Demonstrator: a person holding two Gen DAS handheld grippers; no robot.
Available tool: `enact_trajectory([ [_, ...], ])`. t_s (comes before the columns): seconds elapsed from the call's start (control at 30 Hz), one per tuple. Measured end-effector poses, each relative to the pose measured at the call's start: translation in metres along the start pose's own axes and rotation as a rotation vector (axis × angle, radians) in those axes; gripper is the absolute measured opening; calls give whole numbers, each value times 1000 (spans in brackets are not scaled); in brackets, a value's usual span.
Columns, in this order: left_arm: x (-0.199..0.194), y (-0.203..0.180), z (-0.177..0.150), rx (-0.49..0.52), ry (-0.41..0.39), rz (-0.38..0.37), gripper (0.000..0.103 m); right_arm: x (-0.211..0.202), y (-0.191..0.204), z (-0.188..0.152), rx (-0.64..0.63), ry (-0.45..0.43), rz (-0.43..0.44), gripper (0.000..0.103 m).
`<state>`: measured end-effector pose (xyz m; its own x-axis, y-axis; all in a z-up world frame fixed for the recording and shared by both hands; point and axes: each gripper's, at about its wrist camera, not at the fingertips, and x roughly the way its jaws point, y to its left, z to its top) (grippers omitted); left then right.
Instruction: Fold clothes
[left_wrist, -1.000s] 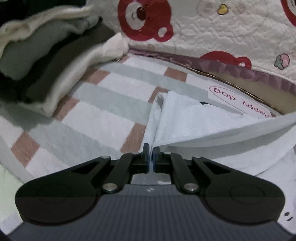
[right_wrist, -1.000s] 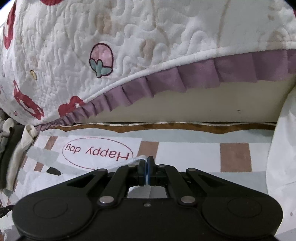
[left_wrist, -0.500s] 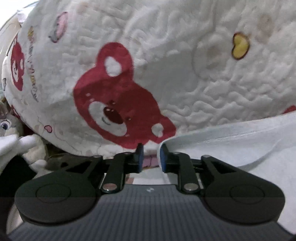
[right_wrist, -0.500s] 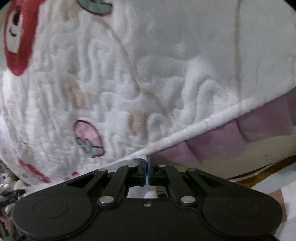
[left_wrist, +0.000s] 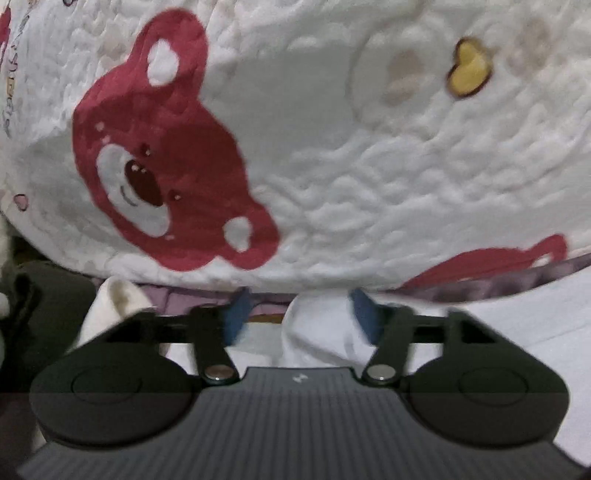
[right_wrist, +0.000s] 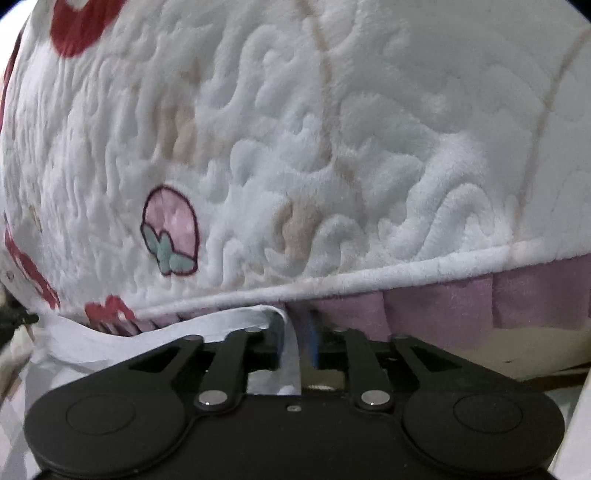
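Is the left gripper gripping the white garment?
Apart. Left wrist view: left gripper jaws opening, white garment loose between them, visible gap at the left pad.

Quilt (left_wrist: 369, 177) piled up behind both claws, its frill (right_wrist: 480, 306) hanging along the lower edge. Left claw (left_wrist: 297, 314): jaws opening, cloth (left_wrist: 321, 332) bunched between them nearer the right pad. Clothes pile (left_wrist: 48, 306) at far left. Right claw (right_wrist: 297, 345): jaws opening, cloth edge (right_wrist: 291, 350) draped between them, trailing off left.
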<state>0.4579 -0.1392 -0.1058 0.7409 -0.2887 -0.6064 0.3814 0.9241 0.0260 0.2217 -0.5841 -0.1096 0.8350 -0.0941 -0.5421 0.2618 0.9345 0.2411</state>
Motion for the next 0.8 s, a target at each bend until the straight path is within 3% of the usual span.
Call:
enact_trajectory([
  [0.1, -17, 0, -7, -29, -18, -73, 71, -4, -4, 0, 34, -2, 3, 32],
  [0.2, -20, -1, -23, -81, 32, -139, 74, -6, -12, 0, 83, -2, 0, 36],
  [0.3, -4, -6, -40, -117, 104, -145, 74, 0, -13, -8, 89, 47, 3, 36],
  [0.5, 48, -13, -57, -249, 166, -55, 74, 33, 9, -50, -18, 298, 50, 41],
  [0.7, 98, -12, -49, -293, 186, 83, 74, 47, -7, -83, 41, 362, 3, 43],
  [0.77, 108, -12, -45, -275, 192, 109, 67, 51, -14, -85, 59, 340, 8, 43],
  [0.8, 111, -14, -42, -237, 196, 130, 46, 50, -17, -87, 63, 316, 20, 43],
])
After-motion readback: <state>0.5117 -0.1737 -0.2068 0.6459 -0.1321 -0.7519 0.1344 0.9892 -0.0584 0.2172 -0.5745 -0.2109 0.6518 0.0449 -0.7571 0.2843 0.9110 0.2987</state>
